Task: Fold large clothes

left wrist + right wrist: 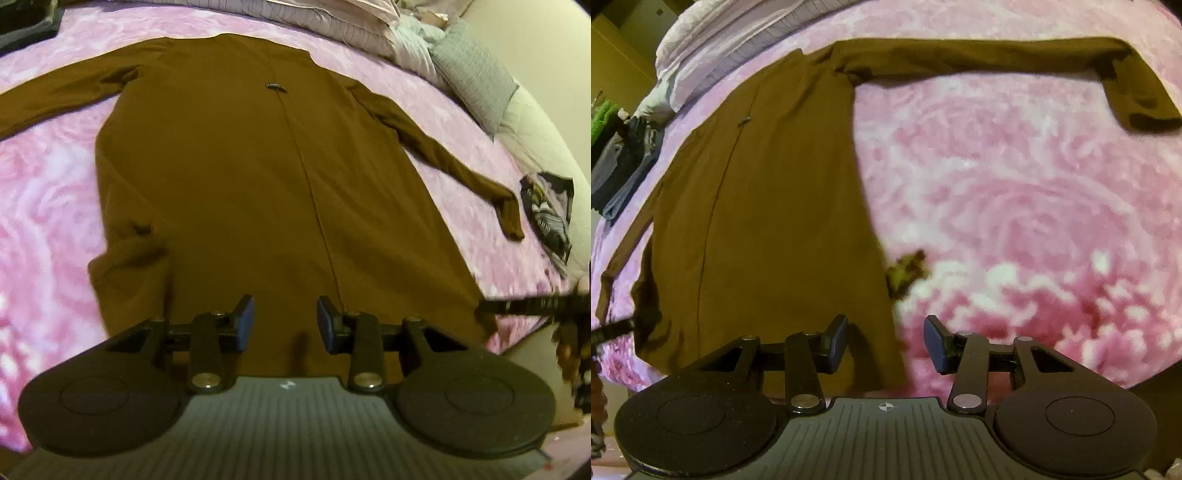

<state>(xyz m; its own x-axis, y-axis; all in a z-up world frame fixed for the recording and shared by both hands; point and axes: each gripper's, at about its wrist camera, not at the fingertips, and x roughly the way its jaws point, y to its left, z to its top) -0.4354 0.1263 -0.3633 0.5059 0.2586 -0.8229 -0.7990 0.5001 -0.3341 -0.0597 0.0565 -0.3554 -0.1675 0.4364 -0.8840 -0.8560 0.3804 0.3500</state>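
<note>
Left wrist view: left gripper (285,319) fingers parted, empty, above the brown garment's (258,177) lower hem; right gripper (885,340) likewise parted, empty, straddling its side edge, bare pink blanket (1015,206) filling frame right.

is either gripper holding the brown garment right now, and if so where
Nothing is held. The left gripper hangs open over the hem of the brown garment, and the right gripper is open at the garment's side edge, pads empty.
</note>
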